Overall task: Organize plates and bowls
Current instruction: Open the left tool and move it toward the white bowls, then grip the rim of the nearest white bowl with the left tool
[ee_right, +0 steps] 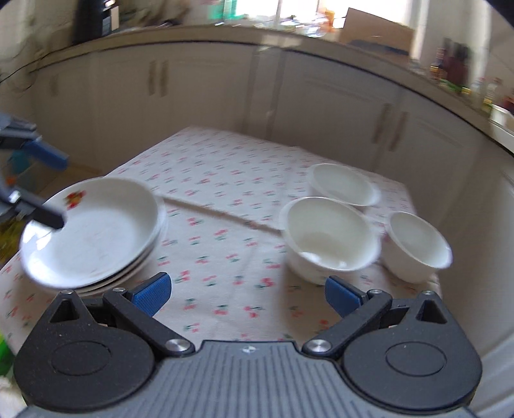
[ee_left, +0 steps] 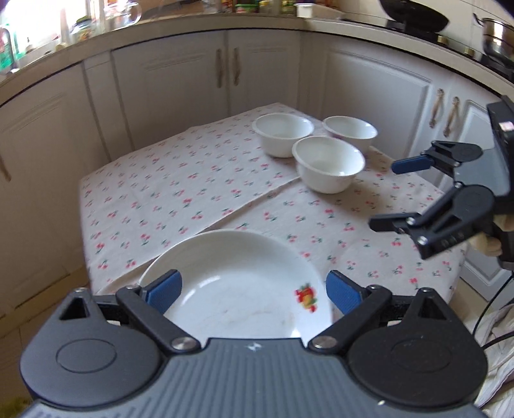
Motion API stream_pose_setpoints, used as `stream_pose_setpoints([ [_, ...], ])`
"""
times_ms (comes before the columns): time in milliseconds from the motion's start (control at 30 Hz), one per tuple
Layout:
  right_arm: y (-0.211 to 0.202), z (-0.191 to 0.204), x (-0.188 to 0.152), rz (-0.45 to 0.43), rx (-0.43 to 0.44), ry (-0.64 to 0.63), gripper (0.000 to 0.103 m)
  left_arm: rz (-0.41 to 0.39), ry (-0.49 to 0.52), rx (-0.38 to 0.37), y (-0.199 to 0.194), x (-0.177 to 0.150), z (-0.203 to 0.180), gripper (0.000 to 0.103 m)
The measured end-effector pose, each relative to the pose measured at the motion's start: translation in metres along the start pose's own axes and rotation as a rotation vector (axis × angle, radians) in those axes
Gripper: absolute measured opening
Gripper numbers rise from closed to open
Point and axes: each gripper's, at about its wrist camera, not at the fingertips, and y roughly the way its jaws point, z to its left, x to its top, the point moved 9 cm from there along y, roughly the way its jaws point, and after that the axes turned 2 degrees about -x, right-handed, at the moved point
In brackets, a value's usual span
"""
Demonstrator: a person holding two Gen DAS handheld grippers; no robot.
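Note:
A stack of white plates (ee_right: 93, 238) with a fruit print lies at the table's near left; the top plate (ee_left: 237, 289) sits just under my left gripper (ee_left: 253, 291), which is open with its fingers astride it. Three white bowls (ee_left: 327, 167) (ee_left: 282, 133) (ee_left: 350, 131) stand close together at the far right; they also show in the right wrist view (ee_right: 327, 238) (ee_right: 342, 183) (ee_right: 417, 246). My right gripper (ee_right: 249, 294) is open and empty above the cloth, short of the nearest bowl. It shows in the left wrist view (ee_left: 395, 196) too.
The table wears a cherry-print cloth (ee_left: 180, 193) with a fold across the middle. White kitchen cabinets (ee_left: 180, 83) wrap around behind it, with a cluttered counter (ee_left: 96, 29) above and pots (ee_left: 494, 35) at the right.

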Motion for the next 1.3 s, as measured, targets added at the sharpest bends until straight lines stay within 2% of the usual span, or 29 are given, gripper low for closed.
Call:
stream_pose_setpoints([
  [200,0.009,-0.028,-0.006,-0.010,-0.057,0.053,0.103,-0.030,0.024,-0.065,0.022,0.030,-0.023,0.096],
  [533,0.020,-0.040,-0.011,-0.010,-0.038,0.070,0.103,-0.019,0.022,-0.174,0.073,0.074,-0.054,0.096],
  [867,0.039,-0.057,-0.014,0.005,-0.028,0.099,0.103,-0.003,0.055,-0.168,0.117,0.110,-0.062,0.096],
  [1300,0.061,-0.060,-0.016,0.021,-0.011,0.076,0.103,0.059,0.040,-0.205,0.165,0.125,-0.063,0.096],
])
